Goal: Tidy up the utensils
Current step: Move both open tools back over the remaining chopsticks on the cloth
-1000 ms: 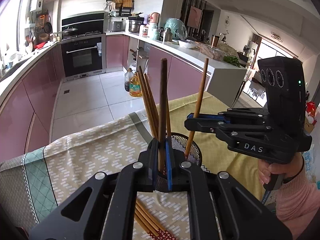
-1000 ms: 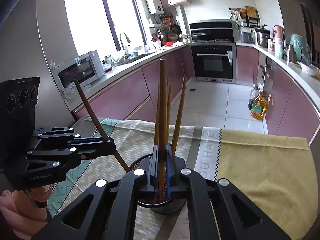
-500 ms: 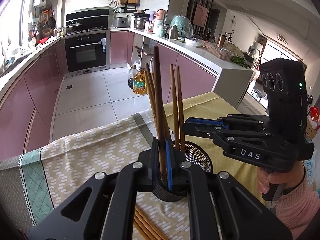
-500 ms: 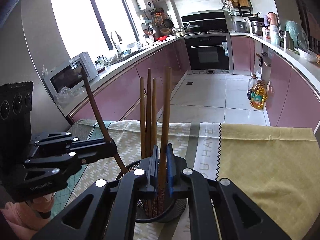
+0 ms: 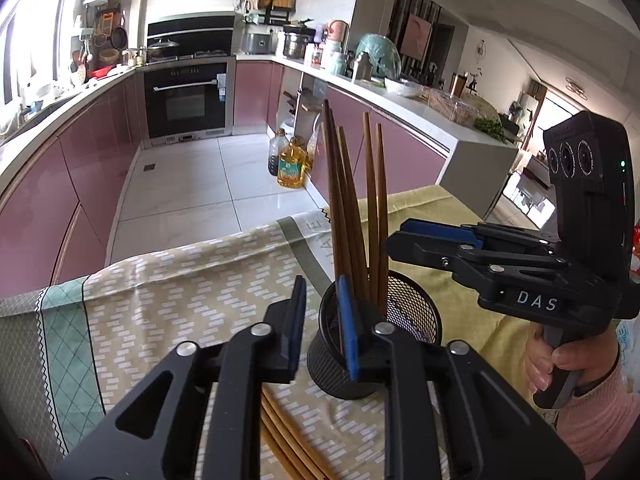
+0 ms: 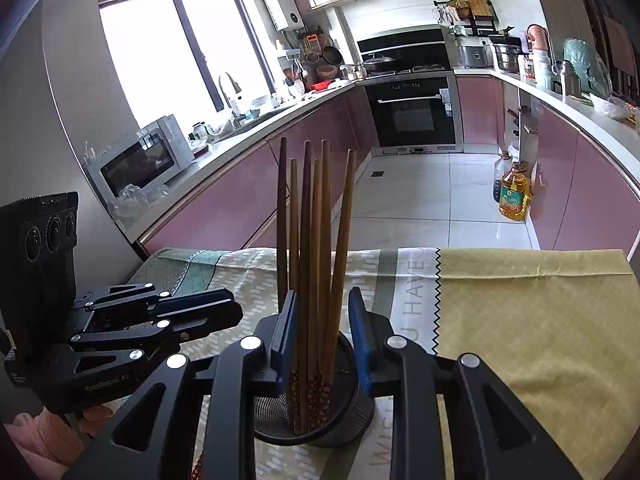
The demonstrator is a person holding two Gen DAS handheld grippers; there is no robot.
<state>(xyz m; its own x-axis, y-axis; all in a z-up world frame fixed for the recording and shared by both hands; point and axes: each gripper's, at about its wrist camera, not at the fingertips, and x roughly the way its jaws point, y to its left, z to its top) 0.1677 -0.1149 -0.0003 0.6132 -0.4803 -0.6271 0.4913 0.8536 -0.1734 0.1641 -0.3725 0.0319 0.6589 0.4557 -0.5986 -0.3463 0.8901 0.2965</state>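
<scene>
Chopsticks (image 5: 280,440) lie loose on the cloth (image 5: 180,288) at the near edge of the left wrist view, a few thin sticks side by side under the left tool (image 5: 322,328). These look like the ones not yet sorted. That tool's jaws are opening, and nothing is pinched between them; the cup's near left rim sits in the gap. Its right blue pad (image 5: 346,328) stands at the rim of the mesh cup (image 5: 416,320), close against the standing sticks.

Just beyond, the cup stands upright on the bench (image 6: 540,320), on the seam between the patterned cloth and the plain yellow part. Six or so standing chopsticks (image 6: 316,240) rise out of it, patterned ends down, fanned a little. The right tool (image 6: 322,332) straddles them: its jaws are opening too, and the sticks stand between the pads without being pressed, as far as the right wrist view shows.

Judged from their look, the sticks are light, stiff and smooth, so they may slip or swing if pinched near one end. A hold around the middle, across the width, seems safest. The cup is light as well and could tip if a stick is pushed sideways against the bundle.

Farther off, on the floor, oil bottles (image 5: 292,164) stand by the pink cabinets (image 5: 60,184), with the oven (image 5: 188,100) at the far wall.
</scene>
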